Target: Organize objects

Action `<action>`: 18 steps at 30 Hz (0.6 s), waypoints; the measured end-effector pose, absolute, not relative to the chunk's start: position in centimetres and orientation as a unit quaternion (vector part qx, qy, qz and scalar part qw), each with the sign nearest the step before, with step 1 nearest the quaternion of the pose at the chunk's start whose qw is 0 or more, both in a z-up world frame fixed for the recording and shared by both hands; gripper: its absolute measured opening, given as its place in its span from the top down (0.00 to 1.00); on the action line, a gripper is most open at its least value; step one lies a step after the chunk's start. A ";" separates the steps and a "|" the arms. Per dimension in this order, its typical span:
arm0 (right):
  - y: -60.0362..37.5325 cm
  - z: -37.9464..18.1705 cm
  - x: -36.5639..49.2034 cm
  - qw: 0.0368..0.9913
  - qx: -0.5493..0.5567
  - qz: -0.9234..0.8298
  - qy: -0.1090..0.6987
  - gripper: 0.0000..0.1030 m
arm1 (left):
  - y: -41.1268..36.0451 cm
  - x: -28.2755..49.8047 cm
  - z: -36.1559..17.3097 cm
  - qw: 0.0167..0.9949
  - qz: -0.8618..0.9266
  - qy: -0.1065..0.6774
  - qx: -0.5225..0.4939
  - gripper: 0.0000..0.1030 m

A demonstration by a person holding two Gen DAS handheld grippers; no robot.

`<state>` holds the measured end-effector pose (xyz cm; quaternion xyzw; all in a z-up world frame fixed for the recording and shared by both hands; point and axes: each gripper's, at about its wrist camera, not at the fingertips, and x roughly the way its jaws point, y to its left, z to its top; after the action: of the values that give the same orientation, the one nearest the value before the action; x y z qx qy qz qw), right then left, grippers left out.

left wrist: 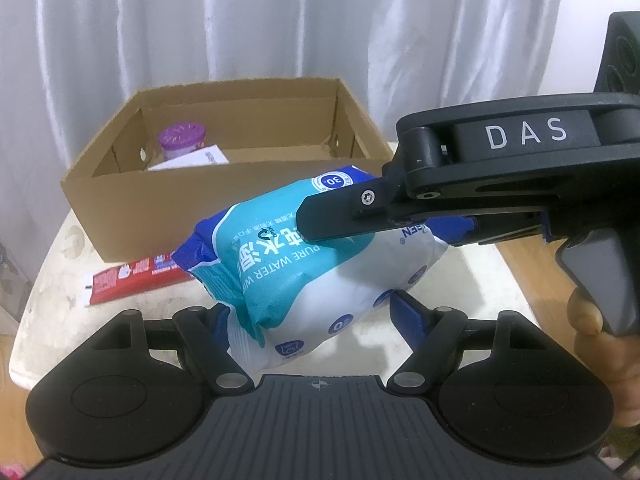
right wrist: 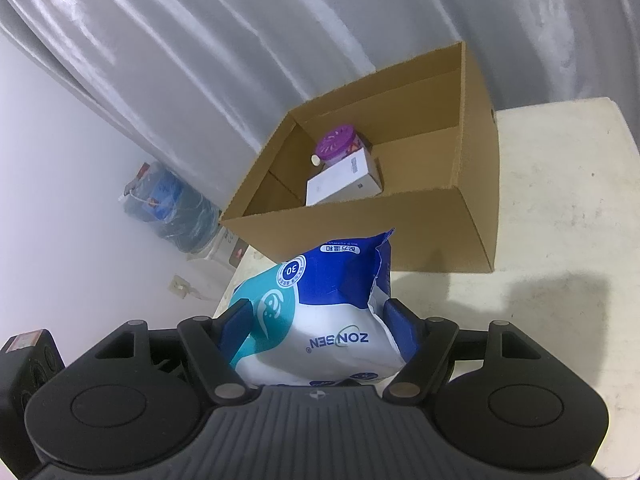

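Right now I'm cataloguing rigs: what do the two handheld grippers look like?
Both are matte black with round side discs, ribbed bases and blue finger pads. The right gripper carries white "DAS" lettering and a grey pistol handle; the left gripper matches it.

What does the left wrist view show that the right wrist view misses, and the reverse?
Only the left wrist view: the red tube lying on the table in front of the cardboard box, the right gripper seen from outside, and the hand on its handle.

Only the right wrist view: the blue water jug on the floor and a wall socket.

Both: the wipes pack held between both grippers' jaws, left gripper included, the purple-lidded jar, the white box and the curtain.
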<state>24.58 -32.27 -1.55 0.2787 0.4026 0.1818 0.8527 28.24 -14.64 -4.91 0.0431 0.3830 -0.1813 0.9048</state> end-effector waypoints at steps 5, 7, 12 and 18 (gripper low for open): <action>-32.7 -0.4 25.0 0.859 0.280 0.179 0.389 0.26 | -14.9 28.7 -3.8 0.909 -0.186 0.369 0.048 0.26; -32.8 0.1 25.2 0.861 0.281 0.177 0.384 0.26 | -14.9 29.0 -3.4 0.911 -0.188 0.364 0.050 0.26; -32.9 1.0 26.2 0.868 0.284 0.170 0.371 0.26 | -14.9 30.3 -2.3 0.912 -0.200 0.355 0.054 0.26; -33.3 2.0 28.4 0.874 0.284 0.161 0.360 0.26 | -15.2 32.7 -1.0 0.911 -0.212 0.348 0.062 0.26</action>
<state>28.40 -33.25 1.95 0.2842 0.3596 0.1613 0.8740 32.68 -15.21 -1.03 0.0624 0.3480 -0.2122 0.9110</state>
